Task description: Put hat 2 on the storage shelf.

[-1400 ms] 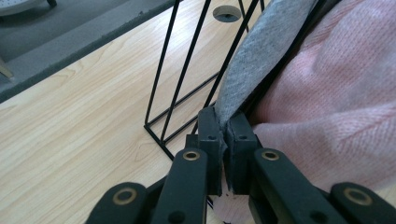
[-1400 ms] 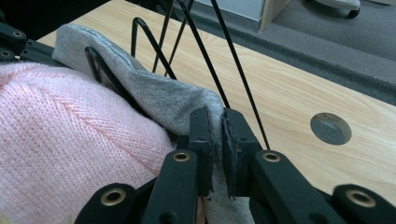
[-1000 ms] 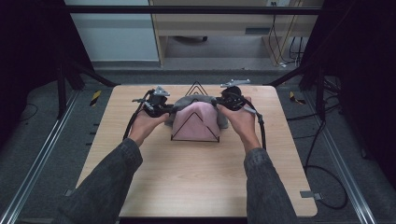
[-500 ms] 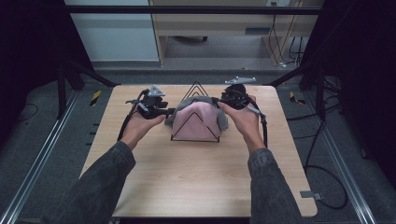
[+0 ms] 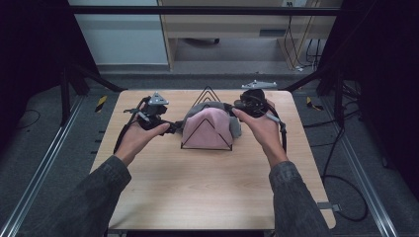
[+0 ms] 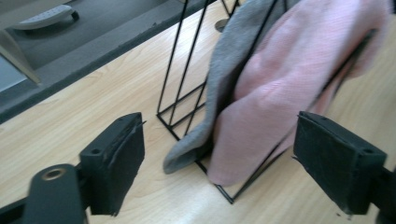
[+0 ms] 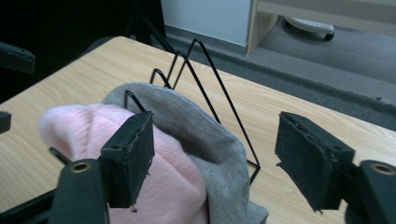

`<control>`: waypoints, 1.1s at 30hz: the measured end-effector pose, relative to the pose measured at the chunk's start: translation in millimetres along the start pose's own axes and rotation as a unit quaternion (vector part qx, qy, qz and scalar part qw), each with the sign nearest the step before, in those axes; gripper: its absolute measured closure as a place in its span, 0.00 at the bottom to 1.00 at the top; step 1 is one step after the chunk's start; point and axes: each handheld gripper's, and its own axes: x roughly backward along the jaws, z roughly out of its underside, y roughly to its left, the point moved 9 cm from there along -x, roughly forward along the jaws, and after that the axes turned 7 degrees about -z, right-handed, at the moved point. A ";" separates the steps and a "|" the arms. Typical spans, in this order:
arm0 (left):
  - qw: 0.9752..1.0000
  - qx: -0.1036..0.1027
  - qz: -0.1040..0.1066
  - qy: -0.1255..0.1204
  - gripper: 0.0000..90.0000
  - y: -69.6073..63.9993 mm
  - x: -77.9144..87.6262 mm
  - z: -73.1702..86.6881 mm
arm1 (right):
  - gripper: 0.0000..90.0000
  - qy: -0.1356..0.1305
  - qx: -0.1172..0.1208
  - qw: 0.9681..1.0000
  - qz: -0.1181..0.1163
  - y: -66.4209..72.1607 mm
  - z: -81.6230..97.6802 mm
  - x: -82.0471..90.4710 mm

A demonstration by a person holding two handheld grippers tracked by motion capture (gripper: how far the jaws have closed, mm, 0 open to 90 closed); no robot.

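Tongs of both hands stand open, jaws just widened with nothing between: left tongs (image 5: 174,129), right tongs (image 5: 231,107). Between them, the soft pink cloth (image 5: 206,129) and grey cloth (image 5: 236,126) drape the black wire triangular rack (image 5: 206,92) mid-surface (image 5: 197,187), apparently released to hang.

I've got a plain pink cloth (image 5: 207,129) between my two black grippers, left gripper (image 5: 174,128) and right gripper (image 5: 230,109), with a plain grey cloth (image 5: 236,127) just behind it. Both hang on a black wire rack (image 5: 205,94). Beneath my tongs, the table (image 5: 197,182) shows pale wood grain.
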 end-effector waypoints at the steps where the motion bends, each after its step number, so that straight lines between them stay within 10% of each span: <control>1: 1.000 0.001 0.002 -0.001 0.14 -2.4 2.0 0.8 | 0.26 -0.001 -0.001 1.000 -0.002 3.0 0.9 3.9; 17: 1.000 -0.020 0.018 0.009 0.05 -26.1 44.4 35.9 | 0.14 -0.008 0.009 1.000 -0.003 28.9 21.6 47.3; 33: 0.999 -0.033 0.032 0.027 0.05 -40.6 57.9 92.5 | 0.10 0.028 0.018 0.999 -0.004 32.4 100.8 66.2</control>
